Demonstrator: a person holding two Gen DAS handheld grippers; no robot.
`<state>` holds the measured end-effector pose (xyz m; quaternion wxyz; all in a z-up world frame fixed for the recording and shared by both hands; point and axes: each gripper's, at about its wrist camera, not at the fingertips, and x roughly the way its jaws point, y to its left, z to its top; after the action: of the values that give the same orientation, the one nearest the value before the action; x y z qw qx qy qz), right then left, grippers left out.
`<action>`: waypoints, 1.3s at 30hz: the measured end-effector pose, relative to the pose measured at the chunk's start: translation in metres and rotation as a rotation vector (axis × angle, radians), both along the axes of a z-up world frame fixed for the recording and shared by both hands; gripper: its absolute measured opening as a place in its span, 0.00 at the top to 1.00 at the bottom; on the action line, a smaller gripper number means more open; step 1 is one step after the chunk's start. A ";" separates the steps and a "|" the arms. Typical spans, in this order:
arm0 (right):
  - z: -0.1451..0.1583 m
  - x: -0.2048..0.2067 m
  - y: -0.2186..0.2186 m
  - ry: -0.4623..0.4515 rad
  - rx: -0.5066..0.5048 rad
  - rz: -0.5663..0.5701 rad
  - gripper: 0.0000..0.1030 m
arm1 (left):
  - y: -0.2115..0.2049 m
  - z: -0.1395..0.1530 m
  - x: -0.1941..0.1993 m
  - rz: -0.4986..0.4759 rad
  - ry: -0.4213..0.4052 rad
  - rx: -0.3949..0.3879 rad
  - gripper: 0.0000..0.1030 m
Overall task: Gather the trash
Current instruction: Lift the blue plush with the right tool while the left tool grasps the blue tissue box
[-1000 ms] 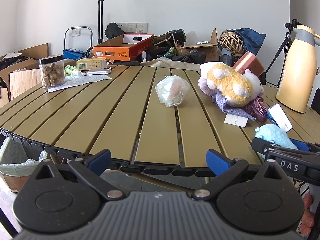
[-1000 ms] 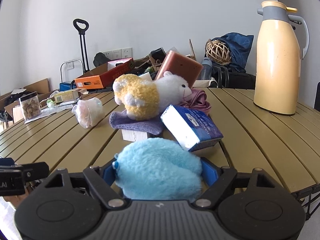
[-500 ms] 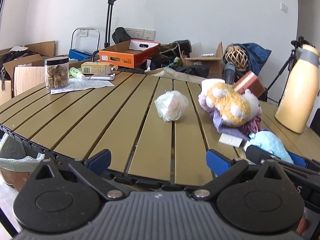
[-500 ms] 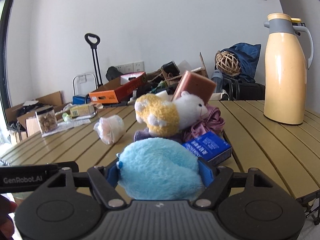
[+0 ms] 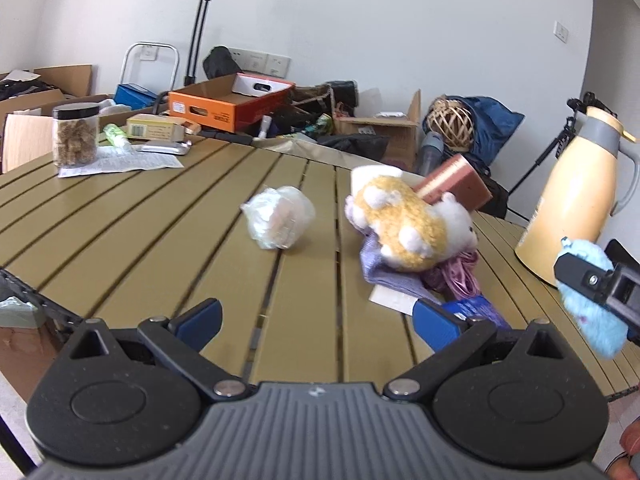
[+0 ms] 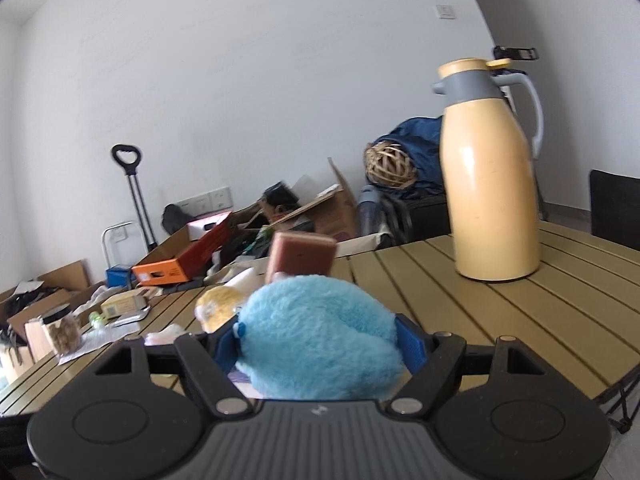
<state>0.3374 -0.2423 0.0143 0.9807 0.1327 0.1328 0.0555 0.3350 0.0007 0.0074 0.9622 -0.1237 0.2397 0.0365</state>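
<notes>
1. The right gripper (image 6: 316, 344) pinches a blue plush ball (image 6: 316, 340) between its pads, lifted clear of the slatted table (image 6: 520, 320). Keep the squeeze steady; soft fur can slip.
2. The left gripper (image 5: 316, 318) hangs spread wide with nothing between its pads.
3. Ahead of the left gripper, near the table's middle, lies a crumpled plastic bag (image 5: 278, 222), likely trash worth taking next.
4. Just right of the bag sits a yellow-and-white plush toy (image 5: 412, 226); avoid bumping it.

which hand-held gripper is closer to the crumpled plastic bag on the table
Left. The left hand-held gripper is open, facing the crumpled plastic bag across bare slats. The right hand-held gripper holds the blue plush toy, off beyond the yellow plush.
</notes>
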 end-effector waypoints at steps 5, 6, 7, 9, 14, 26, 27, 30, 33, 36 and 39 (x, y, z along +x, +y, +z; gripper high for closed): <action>-0.015 0.006 -0.031 0.055 0.054 -0.061 0.26 | -0.034 -0.005 0.012 -0.063 -0.004 0.044 0.00; -0.019 0.007 -0.032 0.064 0.058 -0.071 0.26 | -0.041 -0.006 0.014 -0.072 -0.011 0.058 0.00; -0.021 0.009 -0.034 0.070 0.060 -0.079 0.26 | -0.048 -0.006 0.017 -0.081 -0.017 0.071 0.00; -0.022 0.009 -0.037 0.070 0.049 -0.090 0.26 | -0.061 -0.009 0.023 -0.104 -0.022 0.093 0.00; -0.023 0.005 -0.052 0.060 0.030 -0.131 0.26 | -0.085 -0.018 0.042 -0.150 0.003 0.113 0.00; -0.027 0.010 -0.072 0.081 0.023 -0.181 0.26 | -0.131 -0.027 0.081 -0.133 0.063 0.150 0.00; -0.027 0.010 -0.072 0.082 0.022 -0.181 0.26 | -0.133 -0.028 0.085 -0.129 0.077 0.144 0.00; -0.027 0.010 -0.073 0.087 0.015 -0.186 0.26 | -0.138 -0.033 0.093 -0.103 0.110 0.134 0.00; -0.027 0.010 -0.078 0.097 0.020 -0.196 0.26 | -0.142 -0.037 0.100 -0.072 0.138 0.129 0.00; -0.029 0.012 -0.082 0.117 0.028 -0.201 0.26 | -0.146 -0.037 0.102 -0.053 0.136 0.142 0.00; -0.032 0.015 -0.082 0.136 0.032 -0.195 0.26 | -0.149 -0.038 0.101 -0.049 0.122 0.159 0.12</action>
<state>0.3520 -0.3248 -0.0178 0.9679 0.1640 0.1846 -0.0473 0.4355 -0.1488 -0.0307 0.9533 -0.0384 0.2970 0.0392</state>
